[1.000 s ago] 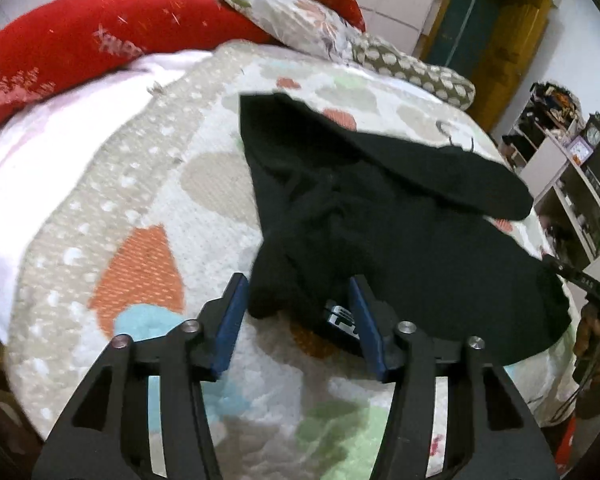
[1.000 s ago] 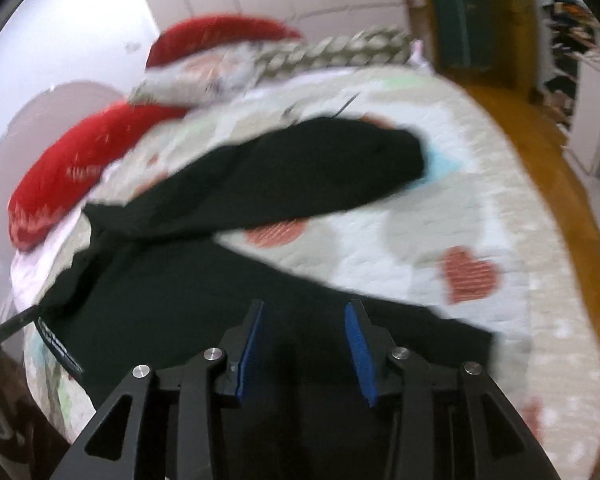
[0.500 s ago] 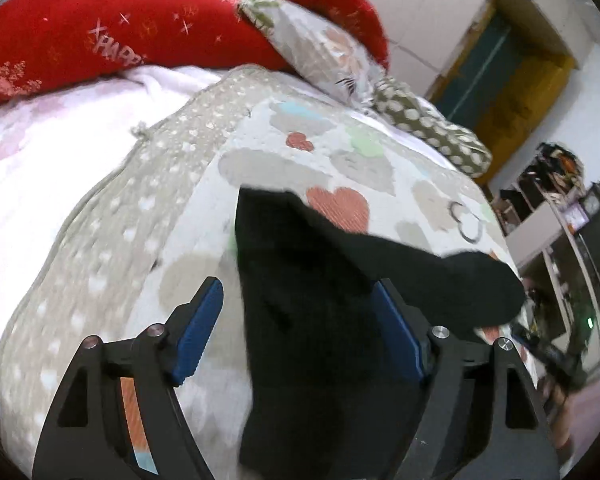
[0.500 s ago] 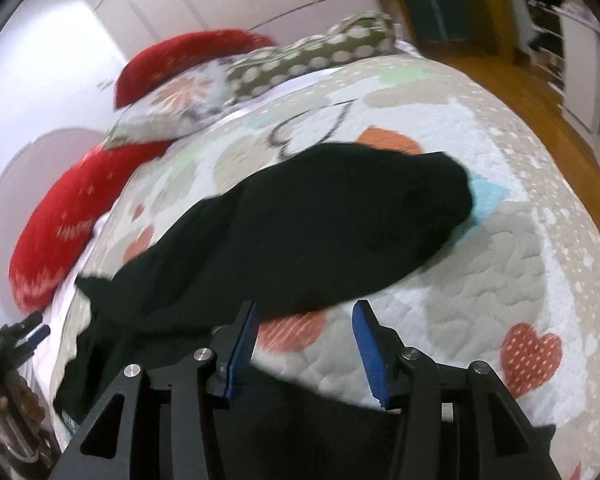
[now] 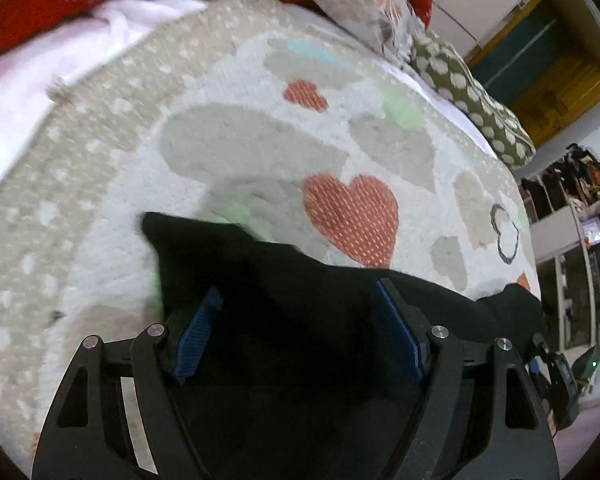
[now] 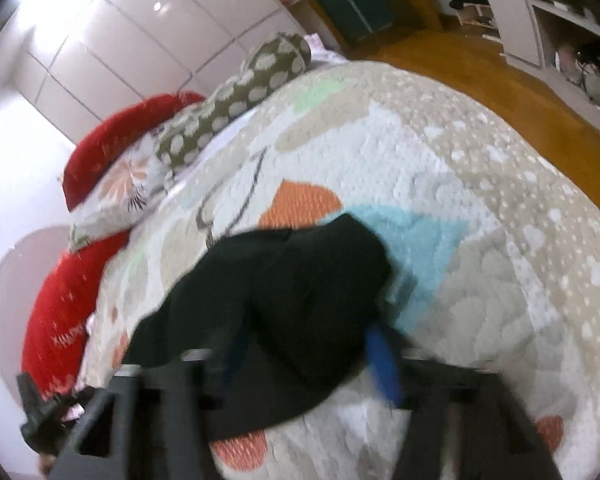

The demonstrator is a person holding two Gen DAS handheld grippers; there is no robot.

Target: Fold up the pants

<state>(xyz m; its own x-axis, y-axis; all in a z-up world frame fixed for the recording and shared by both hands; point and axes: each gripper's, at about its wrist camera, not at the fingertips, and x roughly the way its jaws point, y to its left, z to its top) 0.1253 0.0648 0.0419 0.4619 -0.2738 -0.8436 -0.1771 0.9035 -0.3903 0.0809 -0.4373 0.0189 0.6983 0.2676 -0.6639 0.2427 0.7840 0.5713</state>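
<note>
Black pants (image 5: 292, 280) lie spread on a quilted bedspread with hearts (image 5: 260, 140). In the left wrist view my left gripper (image 5: 300, 328) is open, its blue pads straddling the upper edge of the black cloth near one corner. In the right wrist view my right gripper (image 6: 304, 352) is open, blurred, with the rounded end of a pant leg (image 6: 320, 280) between its fingers. The other gripper shows at the lower left of the right wrist view (image 6: 40, 412).
Red cushions (image 6: 112, 144), a floral pillow (image 6: 124, 188) and a green dotted bolster (image 6: 240, 92) line the head of the bed. A white blanket (image 5: 40, 68) lies at the left. Shelves (image 5: 572, 240) and a wooden floor (image 6: 480, 56) lie beyond the bed's right edge.
Both grippers have moved forward along the pants toward the far edges. The left jaws opened wider than a second ago. Both views are now motion-blurred.
</note>
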